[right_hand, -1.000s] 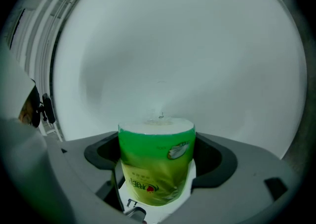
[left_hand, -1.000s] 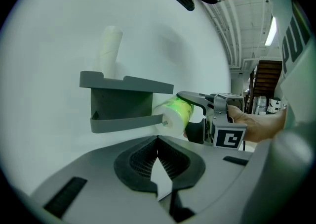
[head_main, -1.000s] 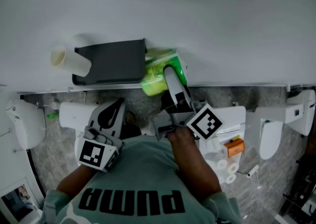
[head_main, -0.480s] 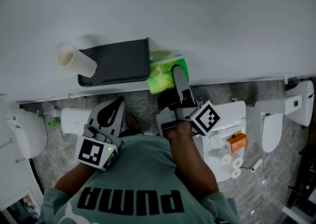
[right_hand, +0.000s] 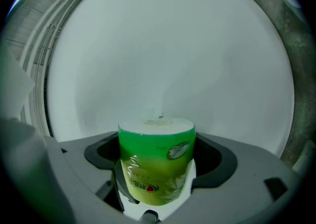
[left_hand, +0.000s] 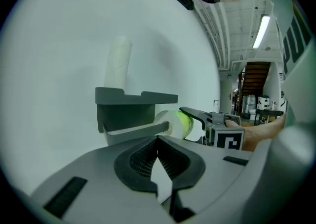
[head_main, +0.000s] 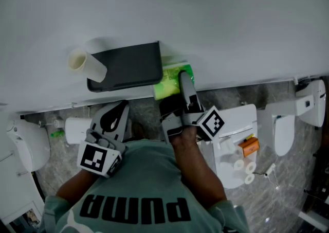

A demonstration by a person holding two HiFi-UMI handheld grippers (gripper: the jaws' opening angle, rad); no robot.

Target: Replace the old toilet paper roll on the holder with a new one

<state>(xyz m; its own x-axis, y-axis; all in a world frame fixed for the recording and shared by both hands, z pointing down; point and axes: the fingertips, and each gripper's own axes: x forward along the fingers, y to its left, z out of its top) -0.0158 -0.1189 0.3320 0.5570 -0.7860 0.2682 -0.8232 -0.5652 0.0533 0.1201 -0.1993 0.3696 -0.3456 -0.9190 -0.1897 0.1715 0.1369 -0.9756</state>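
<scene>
So, right gripper (head_main: 181,85) clamped on green-wrapped roll (head_main: 164,88) at right end of the holder (head_main: 128,65), left gripper (left_hand: 158,141) pinched closed on nothing (near, under the holder), bare tube (head_main: 85,63) at its left.

White wall (head_main: 231,21), grey marbled floor (head_main: 241,95), white toilet (head_main: 236,119) with orange box (head_main: 245,147) on top.

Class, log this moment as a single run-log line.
right gripper: shut on wrapped toilet roll, beside holder | left gripper: shut, empty | cardboard tube: upright on holder's shelf
</scene>
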